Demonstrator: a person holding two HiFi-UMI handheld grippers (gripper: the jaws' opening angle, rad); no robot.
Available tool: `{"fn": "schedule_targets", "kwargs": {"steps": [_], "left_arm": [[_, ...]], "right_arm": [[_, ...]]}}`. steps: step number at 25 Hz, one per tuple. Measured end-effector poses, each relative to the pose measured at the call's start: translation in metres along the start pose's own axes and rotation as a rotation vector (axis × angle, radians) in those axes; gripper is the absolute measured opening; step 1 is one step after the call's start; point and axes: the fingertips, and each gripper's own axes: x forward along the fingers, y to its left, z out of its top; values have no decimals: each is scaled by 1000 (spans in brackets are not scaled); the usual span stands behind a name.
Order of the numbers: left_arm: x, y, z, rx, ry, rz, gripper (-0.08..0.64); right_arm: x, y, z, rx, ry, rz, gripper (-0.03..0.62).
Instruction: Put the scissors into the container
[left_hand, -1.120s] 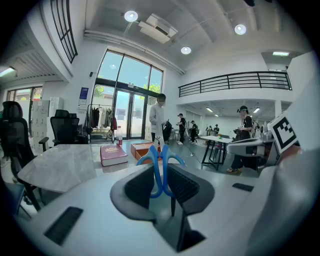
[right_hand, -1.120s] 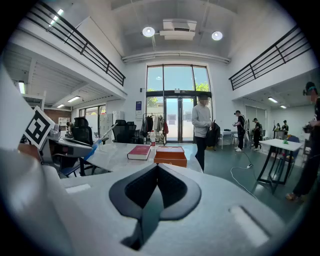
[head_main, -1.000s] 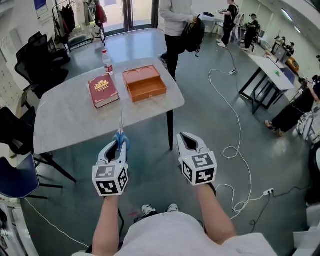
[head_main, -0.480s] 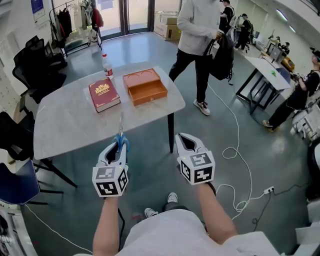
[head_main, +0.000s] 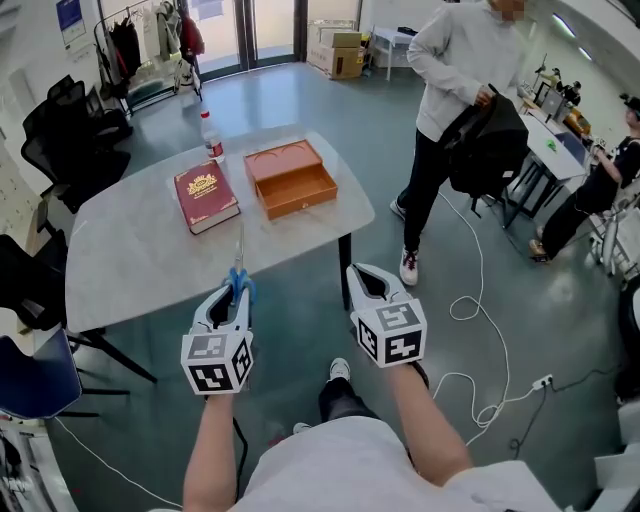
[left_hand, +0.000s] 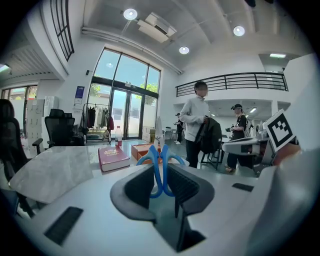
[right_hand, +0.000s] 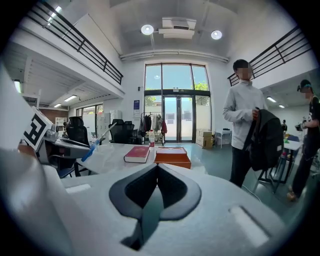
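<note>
**A:** What's the largest thing ahead of the fingers?

**B:** The table (head_main: 140, 250), pale and marbled. Its near edge lies just past the tips of both grippers. A person (head_main: 450, 90) with a dark bag stands beyond the right fingers, off to their right.

**A:** And on the table?

**B:** 3 things, all well apart from the fingers. The box (head_main: 292, 180) is orange and open, and sits forward of the gap between the 2 grippers. The book (head_main: 205, 197) is red and lies just left of the box, straight ahead of the left fingers. The bottle (head_main: 209, 132) stands beyond the book, near the far edge.

**A:** The left gripper (head_main: 236, 290)?

**B:** Its jaws are clamped on the blue handles of the scissors (head_main: 240, 268). The loops sit between the pads, and the blades run forward from the fingertips, out over the table's near edge, aimed toward the book. The scissors are in the air, not in the box.

**A:** The right gripper (head_main: 366, 276)?

**B:** It is level with the left one and to its right. Its jaws are pressed together with nothing between them.
</note>
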Motion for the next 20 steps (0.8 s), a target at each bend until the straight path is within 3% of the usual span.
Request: {"fn": "schedule_targets", "kwargs": {"steps": [20], "left_arm": [[159, 8, 37, -10, 84, 43, 81]], "right_arm": [[132, -115, 23, 40, 44, 35, 5]]}}
